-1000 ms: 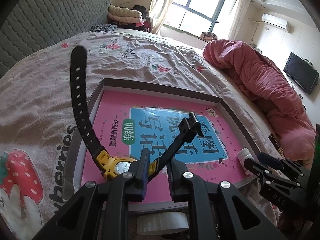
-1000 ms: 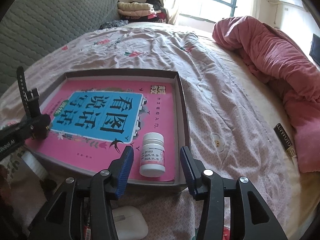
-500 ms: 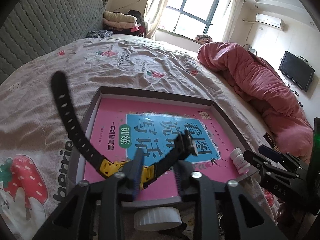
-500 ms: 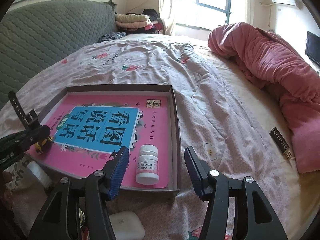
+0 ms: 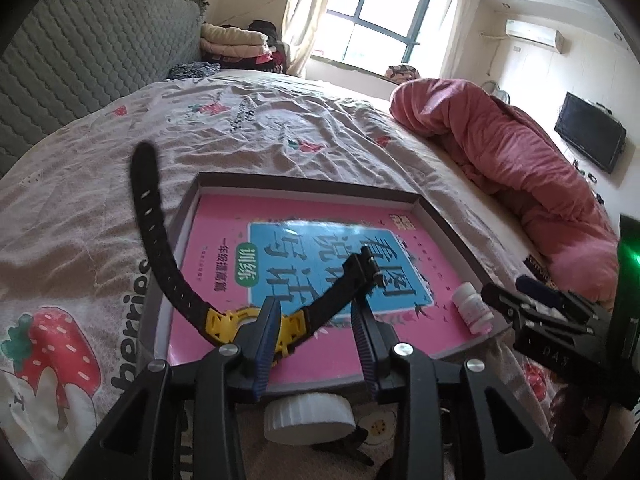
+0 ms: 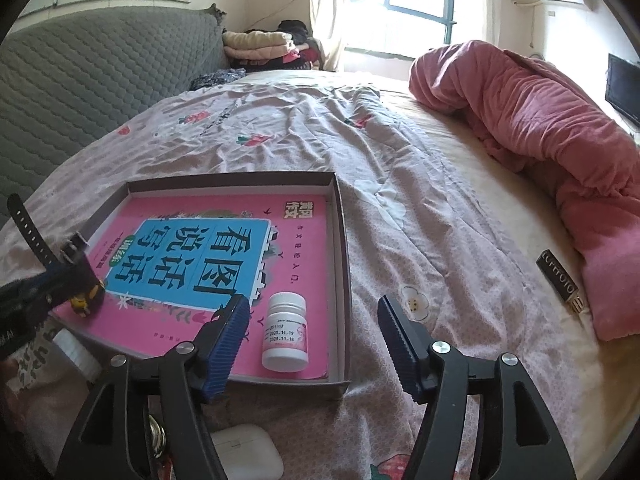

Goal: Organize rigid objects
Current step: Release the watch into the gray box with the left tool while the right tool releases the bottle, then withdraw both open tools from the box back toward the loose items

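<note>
Bedsheet with strawberry print holds shallow box; left gripper low over its near-left corner, fingers apart, yellow-black watch lying between them; pill bottle inside near-right corner; right gripper hovers wide open, empty

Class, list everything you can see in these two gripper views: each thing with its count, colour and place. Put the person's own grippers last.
Box tray: one, grey-brown, on bedsheet.
Book: one, pink and blue, flat inside tray.
Watch: one, black strap, yellow case, on book at tray's near left.
Pill bottle: one, white, lying on book, near right corner.
Earbud case: one, white, before tray.
White lid: one, before tray.
Dark tube: one, black, beside quilt.
Quilt: one, pink, right.
Left gripper: open around watch.
Right gripper: open, empty.
</note>
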Available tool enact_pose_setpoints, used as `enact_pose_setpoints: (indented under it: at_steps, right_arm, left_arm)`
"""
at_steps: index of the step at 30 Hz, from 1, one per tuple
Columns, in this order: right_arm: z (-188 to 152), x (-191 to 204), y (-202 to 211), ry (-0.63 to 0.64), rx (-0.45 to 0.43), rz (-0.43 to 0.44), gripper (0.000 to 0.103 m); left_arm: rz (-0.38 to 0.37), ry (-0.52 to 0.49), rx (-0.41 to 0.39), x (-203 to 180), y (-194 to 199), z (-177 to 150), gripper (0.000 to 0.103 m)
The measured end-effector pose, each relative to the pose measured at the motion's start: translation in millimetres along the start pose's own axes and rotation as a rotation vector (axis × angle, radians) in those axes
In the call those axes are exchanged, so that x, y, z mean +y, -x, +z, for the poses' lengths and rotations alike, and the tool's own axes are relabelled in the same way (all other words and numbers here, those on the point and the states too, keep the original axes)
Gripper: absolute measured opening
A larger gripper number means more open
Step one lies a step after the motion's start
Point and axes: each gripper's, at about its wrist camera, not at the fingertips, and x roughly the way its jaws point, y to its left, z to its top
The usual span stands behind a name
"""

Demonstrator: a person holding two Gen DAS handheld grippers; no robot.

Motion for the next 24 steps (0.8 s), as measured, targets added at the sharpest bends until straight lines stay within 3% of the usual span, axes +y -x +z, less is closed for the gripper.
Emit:
enact_pose_setpoints:
  at_steps: [19,21,24]
  right_arm:
    - [1.3,-2.1,9.4,0.0,-0.043,0.004,0.074]
    - [1.7,-1.8,10.5,0.0,-0.048,0.01,0.074]
    - [1.9,-1.6,13.1,0.002,-0.059,0.012,0.074]
  left_arm:
    - [0.032,-0.011,-0.063,-2.8,37.9,3.6,0.039]
    - [0.045,-0.006,-0.074,-0.7,42.6,5.0,0.04]
    - [0.071,-0.015,-0.102,0.2,51.2,6.5,0.051]
